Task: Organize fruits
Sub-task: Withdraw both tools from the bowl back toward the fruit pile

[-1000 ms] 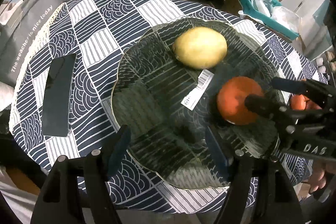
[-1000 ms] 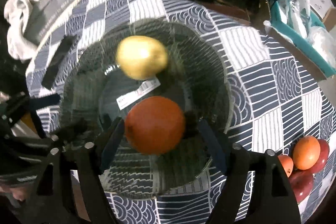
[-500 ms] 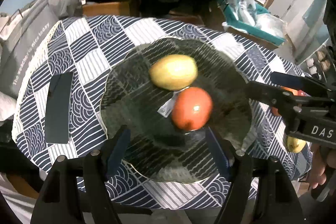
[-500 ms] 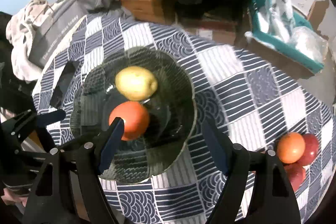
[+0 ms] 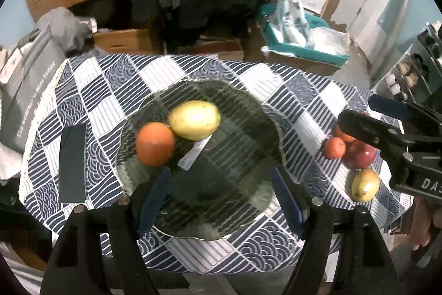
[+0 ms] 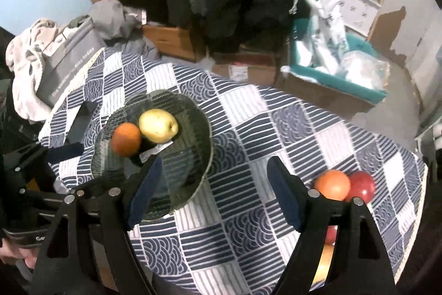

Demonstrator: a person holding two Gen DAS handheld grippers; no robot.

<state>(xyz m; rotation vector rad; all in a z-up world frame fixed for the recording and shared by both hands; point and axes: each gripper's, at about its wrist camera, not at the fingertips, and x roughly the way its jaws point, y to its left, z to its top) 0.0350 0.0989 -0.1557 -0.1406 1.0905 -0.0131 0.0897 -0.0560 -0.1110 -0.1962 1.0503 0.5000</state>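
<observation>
A dark glass plate (image 5: pixel 276 129) sits on the checked tablecloth and holds a yellow fruit (image 5: pixel 193 119) with an orange fruit (image 5: pixel 155 143) touching it on the left. My left gripper (image 5: pixel 221 198) hovers above the plate's near side, its jaws opening and nothing between them. In the right wrist view the plate (image 6: pixel 205 137), yellow fruit (image 6: pixel 158 125) and orange fruit (image 6: pixel 126 139) lie to the left. My right gripper (image 6: pixel 215 161) is high above the cloth, its jaws opening and empty. Loose fruit lies at the right: an orange one (image 6: pixel 331 184) and a red apple (image 6: pixel 362 185).
A dark phone (image 5: pixel 72 162) lies left of the plate and a grey bag (image 5: pixel 30 79) hangs at the table's left edge. A white label (image 5: pixel 193 154) lies in the plate. A small yellow fruit (image 5: pixel 365 184) lies near the right edge. Boxes and a teal bin (image 5: pixel 301 46) stand beyond the table.
Both grippers have lifted away from the plate. The right gripper let go of the orange fruit, which rolled left and now rests against the yellow fruit.
</observation>
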